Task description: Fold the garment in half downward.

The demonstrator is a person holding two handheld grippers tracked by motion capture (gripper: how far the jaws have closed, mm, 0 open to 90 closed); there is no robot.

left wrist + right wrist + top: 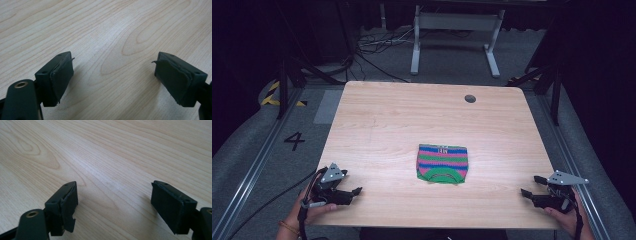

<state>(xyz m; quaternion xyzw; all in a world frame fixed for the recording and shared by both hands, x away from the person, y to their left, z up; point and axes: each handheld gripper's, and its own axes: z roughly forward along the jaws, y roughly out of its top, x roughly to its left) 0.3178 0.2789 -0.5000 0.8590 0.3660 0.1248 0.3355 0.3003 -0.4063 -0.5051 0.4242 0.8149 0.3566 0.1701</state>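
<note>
A small knitted garment (442,163) with pink, green and blue stripes lies folded flat near the middle of the wooden table (387,125). My left gripper (353,192) rests at the front left corner of the table, held in a hand, open and empty. In the left gripper view its jaws stand wide apart over bare wood, midpoint (113,72). My right gripper (529,186) sits at the front right edge, also open and empty. Its jaws are spread over bare wood in the right gripper view, midpoint (113,195). Both grippers are well apart from the garment.
A round cable hole (470,98) sits near the table's far right. Beyond the table stand a white desk frame (455,37) and cables on the floor. A cable trails off the table's left from my left gripper.
</note>
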